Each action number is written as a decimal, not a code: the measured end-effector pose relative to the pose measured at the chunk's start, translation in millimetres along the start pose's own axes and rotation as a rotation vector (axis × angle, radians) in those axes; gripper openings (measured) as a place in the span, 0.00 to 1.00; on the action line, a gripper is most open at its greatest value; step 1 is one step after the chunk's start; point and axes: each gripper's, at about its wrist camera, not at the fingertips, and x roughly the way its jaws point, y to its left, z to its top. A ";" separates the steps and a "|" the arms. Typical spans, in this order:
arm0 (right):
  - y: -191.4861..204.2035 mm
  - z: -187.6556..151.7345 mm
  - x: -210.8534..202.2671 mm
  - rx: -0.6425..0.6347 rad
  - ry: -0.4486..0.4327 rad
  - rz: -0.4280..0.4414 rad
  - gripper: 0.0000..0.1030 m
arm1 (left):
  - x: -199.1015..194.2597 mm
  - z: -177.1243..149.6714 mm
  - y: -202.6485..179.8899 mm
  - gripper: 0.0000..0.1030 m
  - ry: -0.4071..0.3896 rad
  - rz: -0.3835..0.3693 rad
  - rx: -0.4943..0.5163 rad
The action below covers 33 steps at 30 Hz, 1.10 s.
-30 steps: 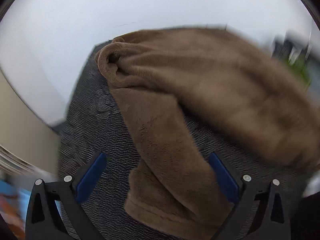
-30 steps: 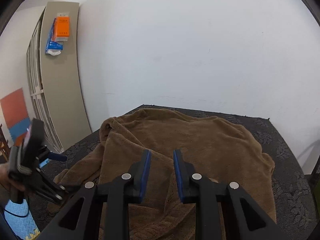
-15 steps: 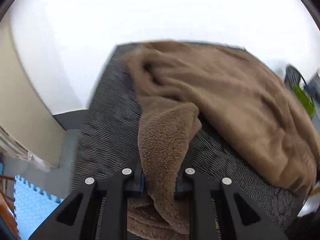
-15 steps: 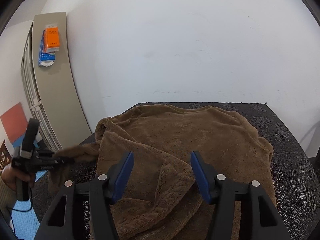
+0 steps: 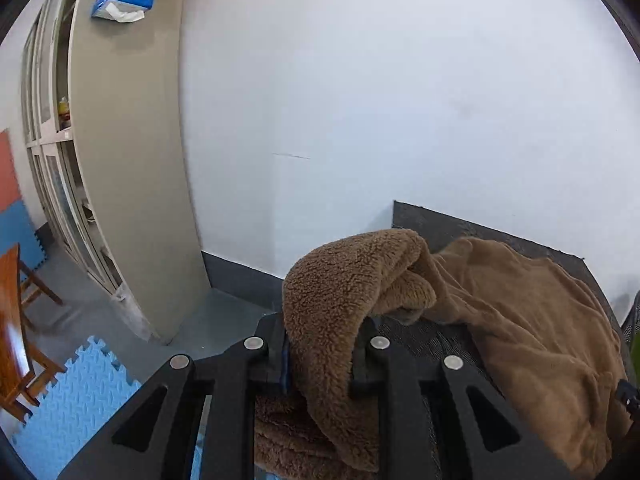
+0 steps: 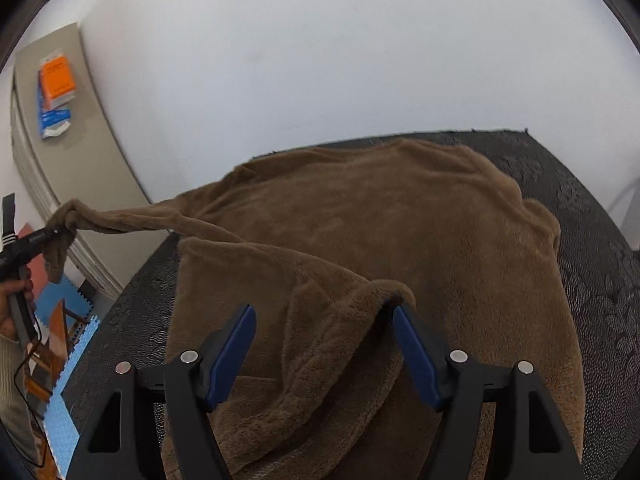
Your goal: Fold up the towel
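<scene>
A plain white wall (image 5: 400,100) backs a dark table (image 6: 600,272) whose covering is a finely patterned, pebbled black cloth. Beside it stands a tall beige cabinet (image 5: 124,160) with two packets lying on top, one orange (image 6: 59,80) and one blue and white (image 6: 54,120); blue foam puzzle mats (image 5: 72,400) with toothed edges cover part of the floor. One brown towel (image 6: 400,232), thick and fleecy with a curly nap, lies rumpled over most of the table. The left gripper (image 5: 320,354) has its jaws pinched tight on a bunched corner of it, which humps over the black fingers and is lifted off the table's left side. The right gripper (image 6: 324,344) stands wide apart, its two blue pads either side of a raised fold at the near edge, gripping nothing. A hand (image 6: 12,304) holds the left tool's handle
</scene>
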 end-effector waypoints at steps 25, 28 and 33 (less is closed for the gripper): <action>123.3 2.7 32.9 -0.140 0.238 0.742 0.54 | 95.9 19.6 26.1 0.22 0.110 0.058 -0.046; 190.7 -18.2 18.6 -0.280 0.348 0.992 0.56 | 97.8 19.9 26.4 0.22 0.113 0.065 -0.043; 267.3 -62.4 17.3 -0.503 0.517 1.070 0.84 | 97.8 21.8 24.2 0.24 0.112 0.083 -0.022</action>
